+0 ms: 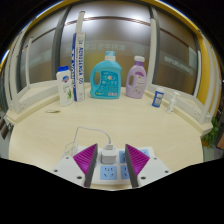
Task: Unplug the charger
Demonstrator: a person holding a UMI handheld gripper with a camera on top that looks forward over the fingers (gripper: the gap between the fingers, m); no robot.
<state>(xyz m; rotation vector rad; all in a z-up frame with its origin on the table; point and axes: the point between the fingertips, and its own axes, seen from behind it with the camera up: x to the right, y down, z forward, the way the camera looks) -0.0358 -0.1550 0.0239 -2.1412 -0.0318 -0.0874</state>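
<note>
Charger: white plug block, seated in a white power strip on the pale tabletop; thin white cable trails off toward the back left.

Gripper view, status: not yet unplugged, by the look of it; charger still sits in the strip. Remaining: grasp it and pull it free.

Gripper: fingers spread wide, magenta pads either side of the charger, gap visible on both sides; holding nothing. Charger stands between the fingertips.

Background, well beyond the fingers: blue detergent bottle, pink bottle, white spray bottle, tall white tube, small box.
</note>
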